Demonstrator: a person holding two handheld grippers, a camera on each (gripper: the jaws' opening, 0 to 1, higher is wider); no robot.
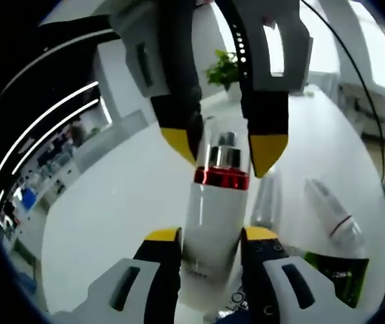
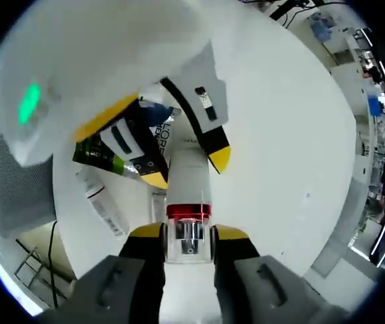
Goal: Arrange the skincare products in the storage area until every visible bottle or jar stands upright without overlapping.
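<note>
The left gripper [image 1: 209,237] has its two yellow-tipped jaws squeezed on the body of the white bottle [image 1: 209,223]. The right gripper [image 2: 189,234] comes from the other side, facing the left one. Its jaws sit on both sides of the bottle's clear cap end.

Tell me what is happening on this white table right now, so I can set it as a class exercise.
A person is working two tongs on one white pump bottle with a red collar. The left tongs grip its body, and the right tongs close around its clear cap end. The bottle is held between them above the white table, not yet standing. Another white tube lies on its side nearby, beside a green and black package, so the arranging is unfinished.
</note>
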